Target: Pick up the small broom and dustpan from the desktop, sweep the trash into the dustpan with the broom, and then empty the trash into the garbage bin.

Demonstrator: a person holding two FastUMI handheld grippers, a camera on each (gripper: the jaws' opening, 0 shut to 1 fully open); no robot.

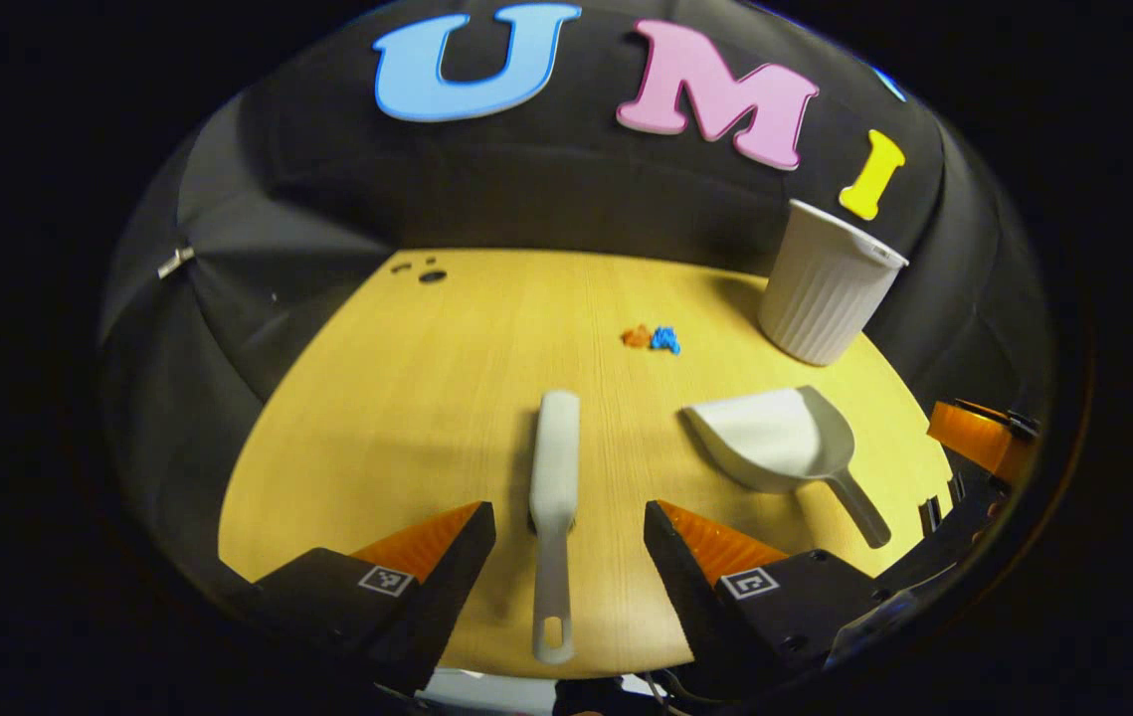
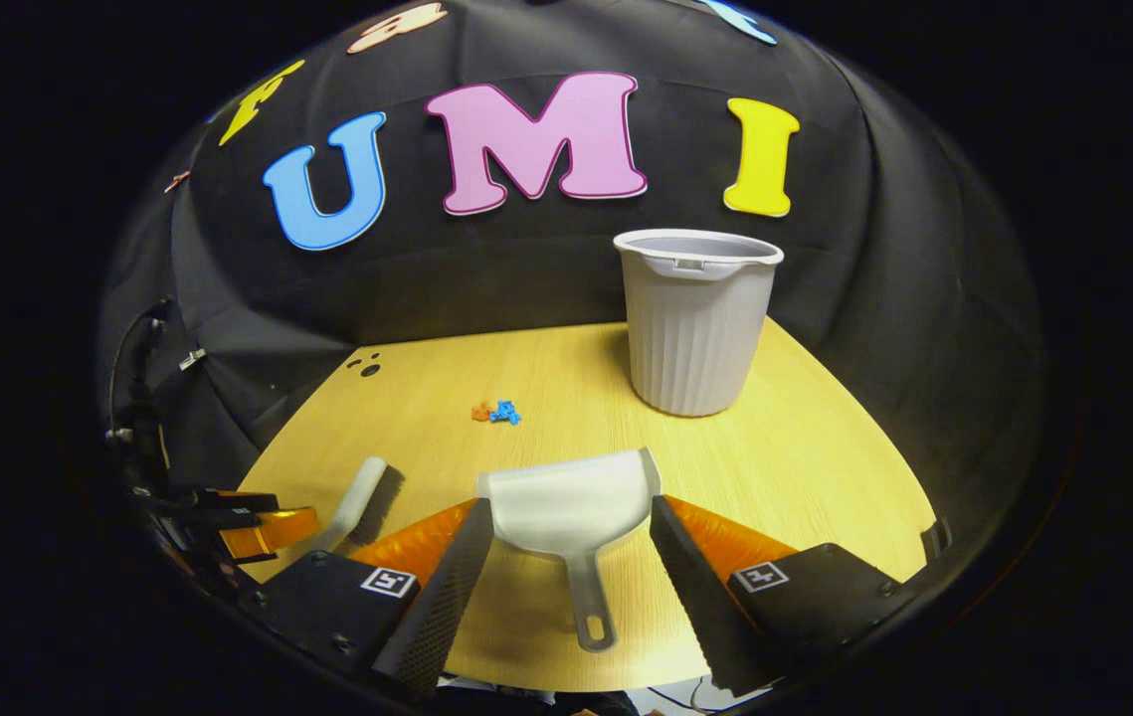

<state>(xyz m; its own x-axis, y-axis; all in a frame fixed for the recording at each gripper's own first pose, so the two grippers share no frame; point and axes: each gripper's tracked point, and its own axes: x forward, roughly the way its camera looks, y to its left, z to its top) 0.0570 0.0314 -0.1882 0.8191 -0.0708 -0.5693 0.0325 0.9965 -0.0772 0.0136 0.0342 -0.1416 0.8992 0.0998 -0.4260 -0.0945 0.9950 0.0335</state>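
In the left gripper view a small white broom point(image 1: 554, 477) lies flat on the wooden desk point(image 1: 407, 398), handle toward me. My left gripper point(image 1: 569, 522) is open, one finger on each side of the handle, touching nothing. To its right lies the white dustpan point(image 1: 775, 438). Farther off sit the orange and blue trash bits point(image 1: 653, 338) and the white ribbed bin point(image 1: 830, 283). In the right gripper view the dustpan point(image 2: 571, 507) lies between the fingers of my open right gripper point(image 2: 569, 522), its handle point(image 2: 588, 597) pointing at me. The trash point(image 2: 496, 411), bin point(image 2: 695, 318) and broom point(image 2: 355, 502) lie beyond.
The desk's front edge point(image 2: 566, 681) runs just below the fingers. A few dark holes point(image 1: 425, 271) mark the far left corner. The other gripper point(image 1: 984, 438) shows at the right edge of the left gripper view and the left gripper point(image 2: 248, 527) low left in the right gripper view.
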